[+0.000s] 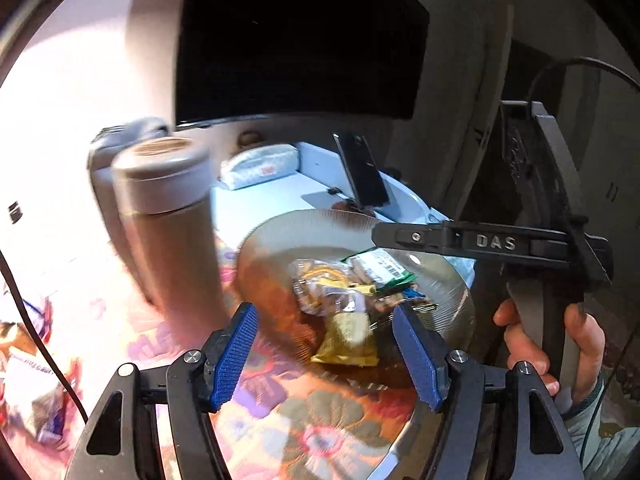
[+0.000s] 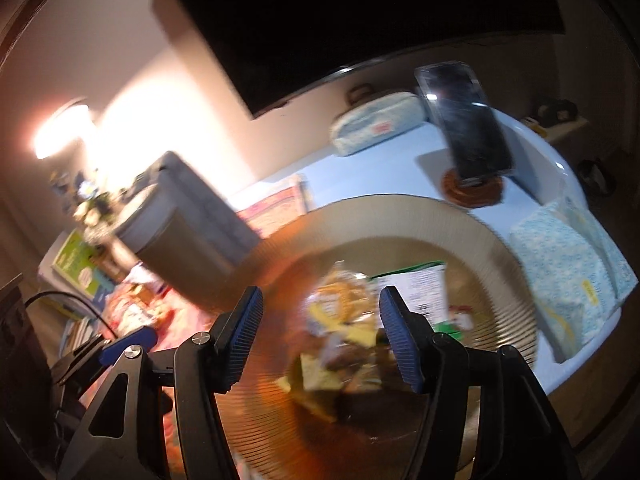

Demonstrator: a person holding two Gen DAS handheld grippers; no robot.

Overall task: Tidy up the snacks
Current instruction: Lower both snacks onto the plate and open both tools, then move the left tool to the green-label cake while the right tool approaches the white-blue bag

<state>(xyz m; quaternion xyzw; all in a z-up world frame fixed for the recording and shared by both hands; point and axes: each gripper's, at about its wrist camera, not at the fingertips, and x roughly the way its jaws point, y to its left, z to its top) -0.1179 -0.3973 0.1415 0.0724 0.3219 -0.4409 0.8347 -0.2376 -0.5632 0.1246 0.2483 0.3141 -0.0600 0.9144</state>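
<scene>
- The left gripper (image 1: 324,354), black with blue ribbed pads, hangs over the near rim of a round, ridged, gold-brown glass plate (image 1: 280,236); its jaws stand apart with nothing pressed between them.
- The right gripper (image 2: 320,336), of the same make, is tilted down over the same plate (image 2: 400,216); its jaws are also parted and hold nothing.
- A small heap of wrapped snacks (image 1: 348,296) lies in the middle of the plate: clear crinkled packets, a yellow packet (image 1: 346,344) nearest the plate's front edge, and a green-and-white packet (image 1: 380,268) towards its back.
- In the right wrist view the snack heap (image 2: 344,320) shows between the two blue pads, blurred.
- A person's hand (image 1: 552,344) grips the right gripper's handle at the right edge of the left wrist view.
- A tall grey insulated flask (image 1: 168,216) stands upright to the left of the plate on a flowered cloth (image 1: 304,424).
- A dark smartphone (image 2: 464,120) leans upright on a stand beyond the plate, towards the far edge of the pale blue tabletop (image 2: 360,168).
- A white patterned tissue pack (image 2: 380,120) lies near the tabletop's far edge.
</scene>
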